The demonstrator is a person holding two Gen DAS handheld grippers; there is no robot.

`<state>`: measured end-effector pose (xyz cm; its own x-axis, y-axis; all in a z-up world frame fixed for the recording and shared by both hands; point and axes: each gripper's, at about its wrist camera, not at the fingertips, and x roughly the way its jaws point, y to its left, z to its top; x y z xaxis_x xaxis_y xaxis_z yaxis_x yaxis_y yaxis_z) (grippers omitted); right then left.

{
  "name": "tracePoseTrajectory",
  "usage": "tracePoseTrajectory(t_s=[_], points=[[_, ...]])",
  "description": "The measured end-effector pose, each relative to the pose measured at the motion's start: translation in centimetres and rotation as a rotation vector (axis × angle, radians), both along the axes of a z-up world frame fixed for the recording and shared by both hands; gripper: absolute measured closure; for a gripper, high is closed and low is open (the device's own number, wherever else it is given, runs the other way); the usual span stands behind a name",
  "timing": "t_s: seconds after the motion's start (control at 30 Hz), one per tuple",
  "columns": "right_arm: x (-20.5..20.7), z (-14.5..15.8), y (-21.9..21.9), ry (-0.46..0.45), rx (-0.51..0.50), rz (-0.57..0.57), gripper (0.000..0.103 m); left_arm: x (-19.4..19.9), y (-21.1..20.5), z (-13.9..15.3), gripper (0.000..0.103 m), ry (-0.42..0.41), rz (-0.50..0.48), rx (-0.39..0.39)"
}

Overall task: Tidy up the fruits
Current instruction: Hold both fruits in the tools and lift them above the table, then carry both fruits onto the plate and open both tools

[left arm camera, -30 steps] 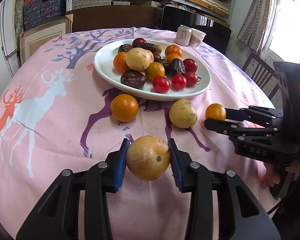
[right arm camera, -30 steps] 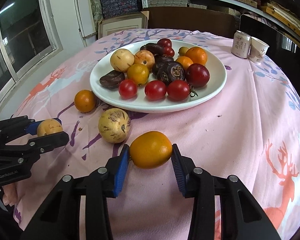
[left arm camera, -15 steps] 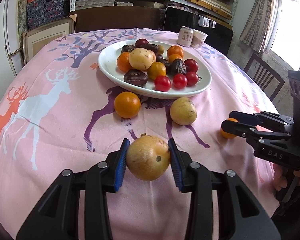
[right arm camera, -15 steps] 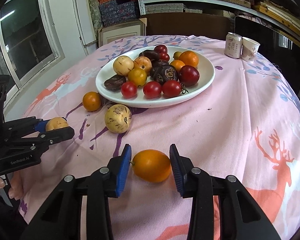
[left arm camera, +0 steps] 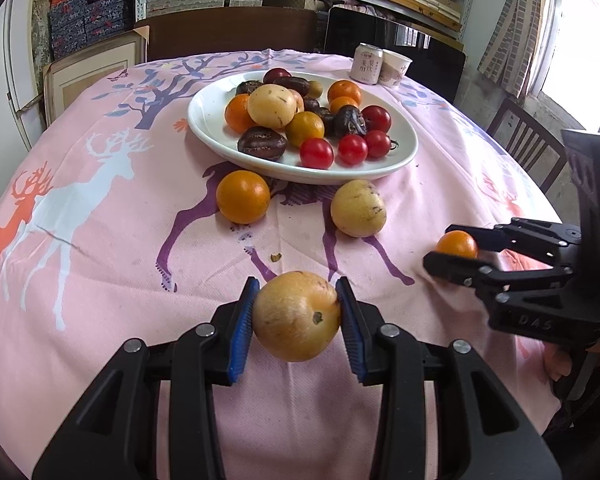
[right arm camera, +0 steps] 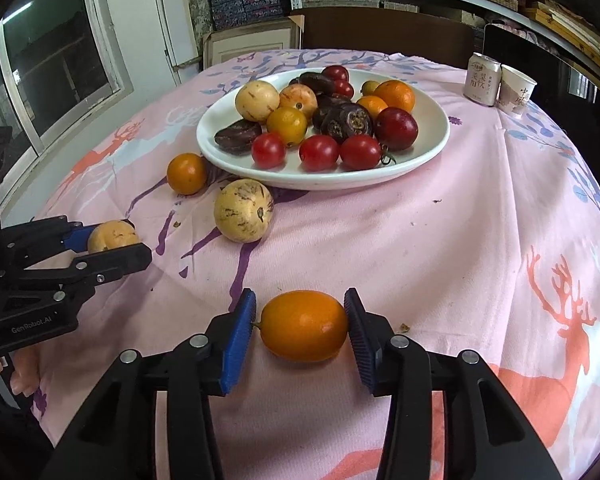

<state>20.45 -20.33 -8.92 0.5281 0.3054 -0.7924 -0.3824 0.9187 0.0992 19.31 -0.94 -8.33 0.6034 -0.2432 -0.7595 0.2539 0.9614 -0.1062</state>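
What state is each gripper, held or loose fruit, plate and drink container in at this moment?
Left gripper: shut on the tan round fruit.
Right gripper: jaws just opened; oval orange fruit lies loose between them on the pink deer-print tablecloth.
White oval plate: loaded with fruit.
Round orange fruit and speckled yellow fruit: loose beside the plate.
Drink can and paper cup: upright.

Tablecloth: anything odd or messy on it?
Minor only. Small brown crumbs lie on the pink tablecloth: one ahead of the left gripper, another beside the right gripper. A long crease crosses the deer print. No spills.
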Motion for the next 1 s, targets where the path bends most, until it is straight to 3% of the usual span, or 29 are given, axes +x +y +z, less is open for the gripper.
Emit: tracePoseTrajectory(t_s=[0.33,0.57,0.73,1.0], points=[[-0.3,0.0,-0.6,0.009,0.052,-0.033,0.058,0.1,0.0,-0.1,0.065,0.001,0.001,0.004],[-2.1,1.3,-1.5,-0.067,0.099,0.000,0.058,0.0,0.3,0.2,0.065,-0.012,0.003,-0.016],[-2.7,1.6,-2.3,-0.069,0.104,-0.002,0.058,-0.2,0.6,0.6,0.065,-0.025,0.009,-0.034],[-2.8,2.8,-4.6,-0.082,0.138,-0.040,0.058,0.3,0.4,2.8,0.065,-0.067,0.003,-0.031]])
